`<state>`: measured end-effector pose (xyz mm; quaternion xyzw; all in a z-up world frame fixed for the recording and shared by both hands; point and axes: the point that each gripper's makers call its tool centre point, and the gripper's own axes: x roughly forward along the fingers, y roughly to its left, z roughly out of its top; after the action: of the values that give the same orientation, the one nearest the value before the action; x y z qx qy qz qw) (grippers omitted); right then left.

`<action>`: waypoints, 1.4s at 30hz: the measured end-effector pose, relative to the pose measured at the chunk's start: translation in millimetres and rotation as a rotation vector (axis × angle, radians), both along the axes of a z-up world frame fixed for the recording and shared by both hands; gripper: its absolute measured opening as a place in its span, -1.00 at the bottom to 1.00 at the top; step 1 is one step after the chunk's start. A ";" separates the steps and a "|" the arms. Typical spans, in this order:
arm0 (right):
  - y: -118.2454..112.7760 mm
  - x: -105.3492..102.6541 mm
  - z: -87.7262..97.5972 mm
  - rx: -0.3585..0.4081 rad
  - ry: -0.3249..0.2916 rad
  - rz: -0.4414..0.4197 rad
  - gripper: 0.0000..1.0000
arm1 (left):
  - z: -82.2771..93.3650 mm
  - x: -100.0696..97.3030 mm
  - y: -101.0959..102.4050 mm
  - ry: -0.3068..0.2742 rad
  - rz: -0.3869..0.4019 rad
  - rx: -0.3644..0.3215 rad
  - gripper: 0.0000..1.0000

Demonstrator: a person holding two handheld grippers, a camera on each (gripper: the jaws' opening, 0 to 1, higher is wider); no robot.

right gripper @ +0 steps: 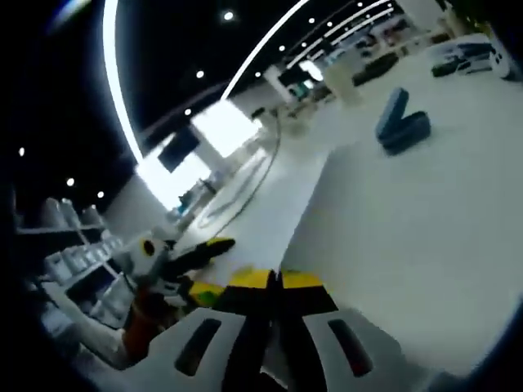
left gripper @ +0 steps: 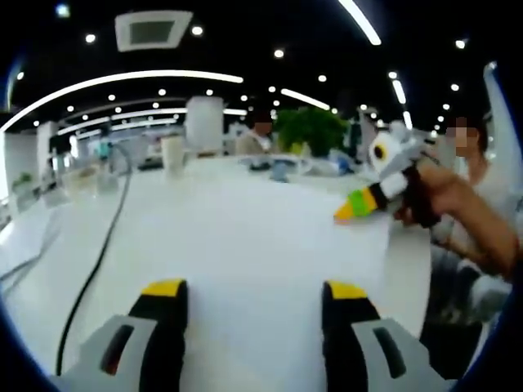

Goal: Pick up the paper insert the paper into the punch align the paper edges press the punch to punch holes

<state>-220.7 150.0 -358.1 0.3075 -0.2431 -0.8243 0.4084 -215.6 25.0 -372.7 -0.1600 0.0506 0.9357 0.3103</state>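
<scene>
White table (left gripper: 204, 212), right claw (right gripper: 274, 282) pinching paper (right gripper: 409, 237)

Big open office – dark ceiling (left gripper: 245, 33) with curved light strips (left gripper: 122, 80) and little spotlights. White table (left gripper: 204, 212), a black cable (left gripper: 102, 253) at 9 o'clock, a leafy green plant (left gripper: 309, 129) at 1 o'clock.

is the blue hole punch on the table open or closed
Open: in the right gripper view the blue hole punch shows its lever raised in a V above its base.
</scene>
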 end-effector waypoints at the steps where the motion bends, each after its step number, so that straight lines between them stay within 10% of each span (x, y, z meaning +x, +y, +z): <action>1: -0.4 -0.3 0.1 -0.011 -0.011 -0.006 -0.90 | 1.3 0.5 -0.1 -0.017 0.000 0.023 0.34; 10: 5.1 -0.7 21.2 -0.150 -0.032 -0.013 -0.92 | 37.9 1.4 -19.8 -0.155 0.047 0.504 0.21; 31: -2.2 6.2 95.1 -0.580 -0.065 0.057 -0.92 | 49.7 20.6 -8.2 -0.544 -0.002 1.032 0.45; 42: -15.7 12.4 110.6 -0.639 -0.078 0.125 -0.92 | 55.0 21.5 6.2 -0.640 -0.065 1.142 0.48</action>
<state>-208.2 134.3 -247.5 0.2094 -0.4857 -0.6671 0.5246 -194.1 31.2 -317.7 -0.2390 -0.5443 0.7118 0.3741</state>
